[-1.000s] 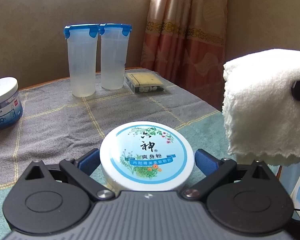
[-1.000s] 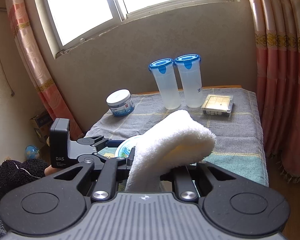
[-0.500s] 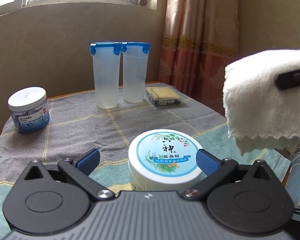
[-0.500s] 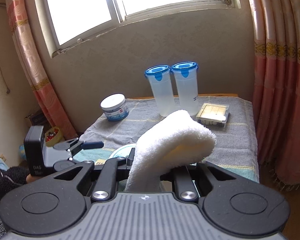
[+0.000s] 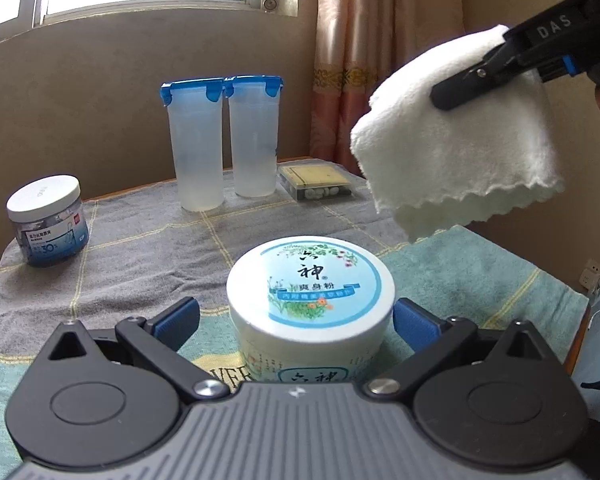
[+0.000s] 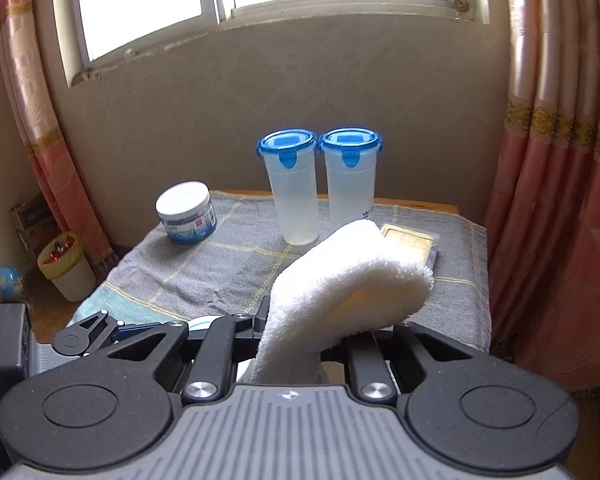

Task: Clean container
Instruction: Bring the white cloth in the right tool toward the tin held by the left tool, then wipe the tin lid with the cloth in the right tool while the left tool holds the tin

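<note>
Since a second ago the left gripper [image 5: 296, 320] has drawn back from the round powder tub [image 5: 310, 280]: more of the tub's side wall shows now, and the towel [image 5: 456, 152] sits higher and closer in the left wrist view. Its jaws have just been opening and stand wide apart, blue pads [image 5: 414, 320] flanking the tub on either side, neither touching it. The tub stands upright on the table cloth [image 5: 140, 240], lid on (floral label, blue ring).

Right gripper [image 5: 466, 88]: jaws together, clamped on the folded white towel, which droops from the fingers above and to the right of the tub, clear of it. In the right wrist view the towel [image 6: 348, 292] fills the middle and hides the fingertips.

Beyond the tub, toward the wall: two tall clear tumblers [image 5: 224, 140] with blue clip lids, side by side. Just right of them a flat clear box [image 5: 318, 182]. Left of the tub and further back, a short jar [image 5: 48, 220] with a white lid. Pink curtain [image 5: 380, 60] behind the towel.
</note>
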### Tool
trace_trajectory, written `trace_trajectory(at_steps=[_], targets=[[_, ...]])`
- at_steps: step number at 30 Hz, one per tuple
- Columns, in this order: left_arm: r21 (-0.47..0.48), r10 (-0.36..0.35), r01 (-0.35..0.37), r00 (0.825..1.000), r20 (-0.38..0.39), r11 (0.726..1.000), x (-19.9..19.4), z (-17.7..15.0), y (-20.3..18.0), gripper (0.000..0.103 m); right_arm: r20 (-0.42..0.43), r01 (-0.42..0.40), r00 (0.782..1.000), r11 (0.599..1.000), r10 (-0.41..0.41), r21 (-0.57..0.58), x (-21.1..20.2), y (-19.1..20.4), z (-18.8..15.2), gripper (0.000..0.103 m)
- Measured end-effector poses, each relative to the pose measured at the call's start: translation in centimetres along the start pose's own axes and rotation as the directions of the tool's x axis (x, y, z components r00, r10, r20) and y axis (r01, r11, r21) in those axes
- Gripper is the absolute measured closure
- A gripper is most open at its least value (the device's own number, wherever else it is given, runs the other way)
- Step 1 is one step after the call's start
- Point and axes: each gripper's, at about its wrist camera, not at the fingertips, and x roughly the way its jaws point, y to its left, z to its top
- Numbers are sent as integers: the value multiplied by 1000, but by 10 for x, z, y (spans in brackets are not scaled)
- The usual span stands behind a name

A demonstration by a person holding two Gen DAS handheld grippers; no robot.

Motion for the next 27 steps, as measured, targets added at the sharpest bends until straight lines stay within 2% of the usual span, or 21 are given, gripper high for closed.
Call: trace_trajectory(at_steps=[9,16,20,27], targets=[[-14,-31,30,999,-28,999,8,-2,2,1,-76,-24,997,997,19,-68,48,32,7,84],[-20,-85,84,995,-46,996,12,-3,7,3,-120,-13,993,993,-1,-118,67,48,8,84],[-15,-85,84,995,-46,996,13,-4,6,3,-144,-19,990,988,-3,-153,74,60,5,84],[21,-88,88,995,-39,996,13,-7,-1,3,-196,-79,980,979,42,-188,90,81,-3,83]])
